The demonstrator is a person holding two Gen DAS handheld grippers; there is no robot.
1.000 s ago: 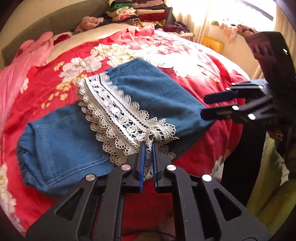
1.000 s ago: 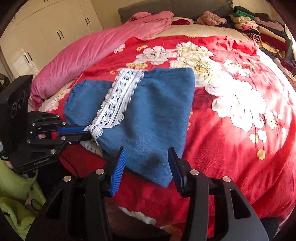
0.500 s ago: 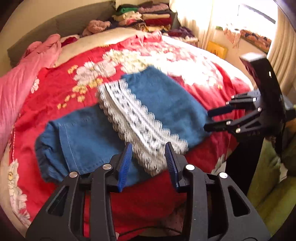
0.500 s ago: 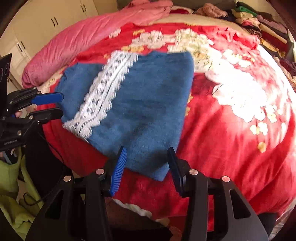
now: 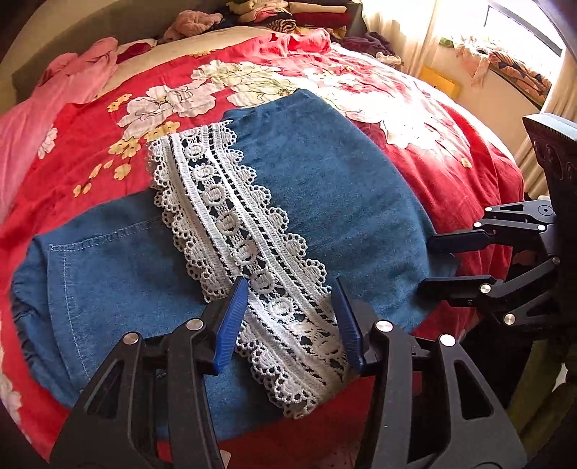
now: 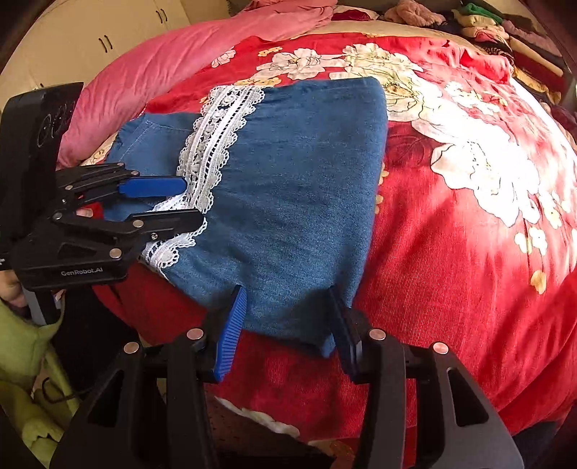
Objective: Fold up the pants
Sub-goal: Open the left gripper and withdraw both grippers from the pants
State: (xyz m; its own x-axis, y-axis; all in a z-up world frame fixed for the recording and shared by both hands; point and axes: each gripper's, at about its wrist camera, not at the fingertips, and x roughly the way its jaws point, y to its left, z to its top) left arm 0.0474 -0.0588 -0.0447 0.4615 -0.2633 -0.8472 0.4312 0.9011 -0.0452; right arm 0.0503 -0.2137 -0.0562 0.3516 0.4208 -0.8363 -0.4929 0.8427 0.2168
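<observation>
The blue denim pants [image 5: 324, 187] lie folded on the red floral bedspread [image 5: 450, 169], with a white lace hem [image 5: 234, 231] across the middle. My left gripper [image 5: 290, 317] is open, its jaws either side of the near end of the lace. It also shows in the right wrist view [image 6: 173, 202]. My right gripper [image 6: 286, 321] is open, its jaws either side of the near folded corner of the denim [image 6: 295, 216]. It shows at the right in the left wrist view [image 5: 432, 263].
A pink blanket [image 6: 187, 65] lies along the far left of the bed. Stacked clothes [image 5: 306, 11] sit at the head. White cupboards [image 6: 108, 36] stand behind. A green cloth [image 6: 25, 360] hangs below the bed edge.
My left gripper has let go of the lace hem and opened. Both grippers have moved closer over the pants' near edge. The lace end now lies flat.
</observation>
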